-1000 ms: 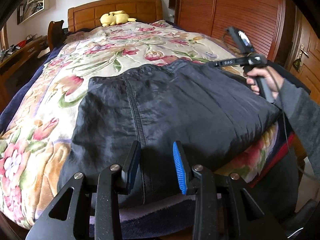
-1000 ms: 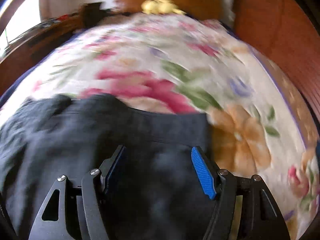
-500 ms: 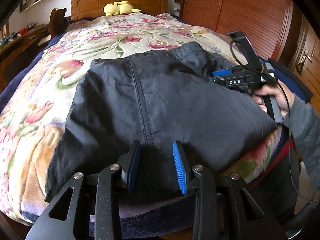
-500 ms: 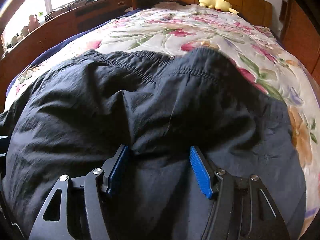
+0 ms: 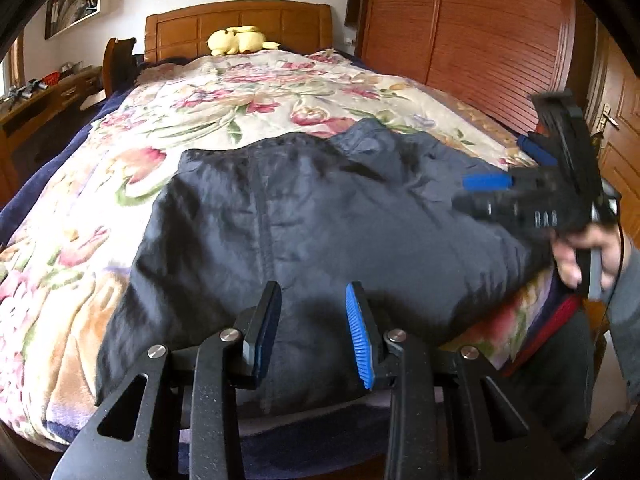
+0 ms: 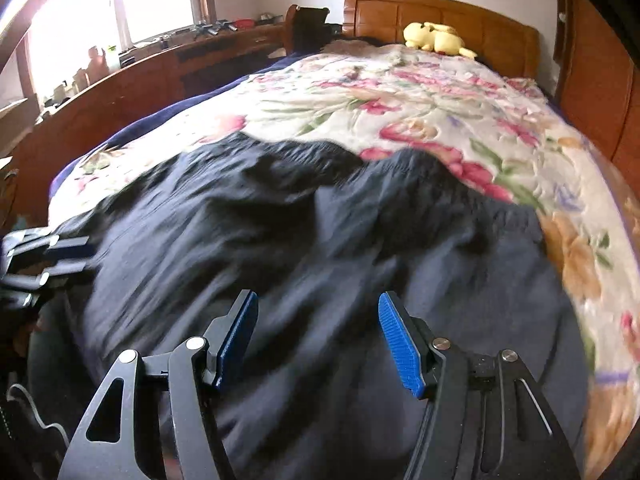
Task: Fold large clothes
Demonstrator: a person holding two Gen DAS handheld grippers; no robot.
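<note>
Dark, slick fabric: a large garment (image 5: 320,220) lies spread across the near end of a floral bedspread (image 5: 248,92). The left gripper (image 5: 312,332) hovers unclenched above its near hem; the right gripper (image 6: 316,340) hangs empty, jaws apart. Probably between folds; next, each must pinch an edge.

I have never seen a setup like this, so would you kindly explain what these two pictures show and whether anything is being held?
No robot arm here: a person holds a handheld two-finger gripper in each hand, each carrying a camera looking along its fingers. One picture is from the left gripper, the other from the right gripper, which also appears from the side in the left picture. A dark garment lies spread on the floral bedspread, a yellow plush toy near the headboard. Both grippers' fingers stand apart above the cloth; nothing is held.
</note>
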